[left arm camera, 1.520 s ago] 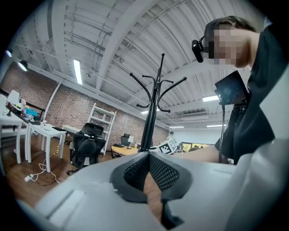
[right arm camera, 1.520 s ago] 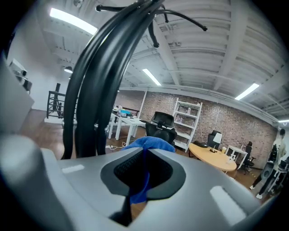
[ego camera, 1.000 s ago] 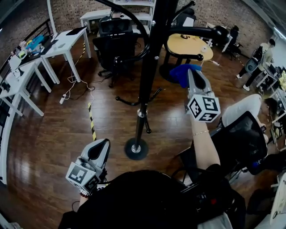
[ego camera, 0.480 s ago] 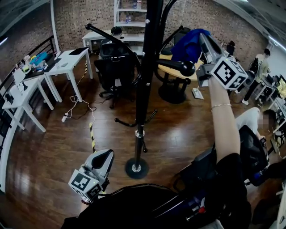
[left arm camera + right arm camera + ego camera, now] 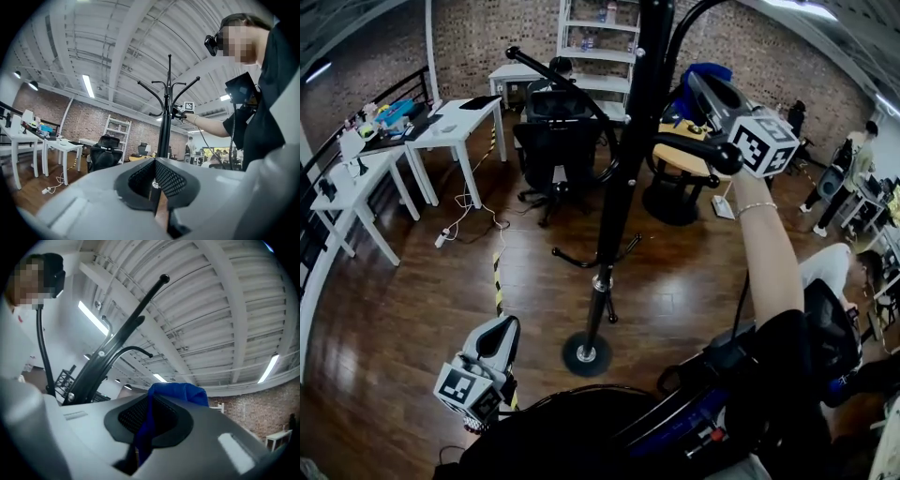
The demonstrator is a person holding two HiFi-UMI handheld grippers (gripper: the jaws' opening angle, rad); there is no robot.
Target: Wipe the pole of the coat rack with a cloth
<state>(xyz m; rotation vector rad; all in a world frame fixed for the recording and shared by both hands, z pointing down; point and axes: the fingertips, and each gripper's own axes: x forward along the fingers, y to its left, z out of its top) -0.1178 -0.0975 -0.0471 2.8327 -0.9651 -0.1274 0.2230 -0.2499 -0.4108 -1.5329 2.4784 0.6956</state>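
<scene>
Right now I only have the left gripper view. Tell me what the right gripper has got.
Observer: The right gripper is shut on a blue cloth.
Operator: Say where the cloth sits against the pole.
Observer: In the head view it is up high, right of the pole and behind a hook arm. I see no contact with the pole.
Operator: Give me the left gripper's spot.
Observer: The left gripper hangs low, left of the rack's round base.

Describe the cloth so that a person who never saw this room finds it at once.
Find the tall black coat rack in the middle of the room. High beside it, the raised right gripper pinches the cloth between its fingers; it is bright blue, the rack black, the gripper grey.
</scene>
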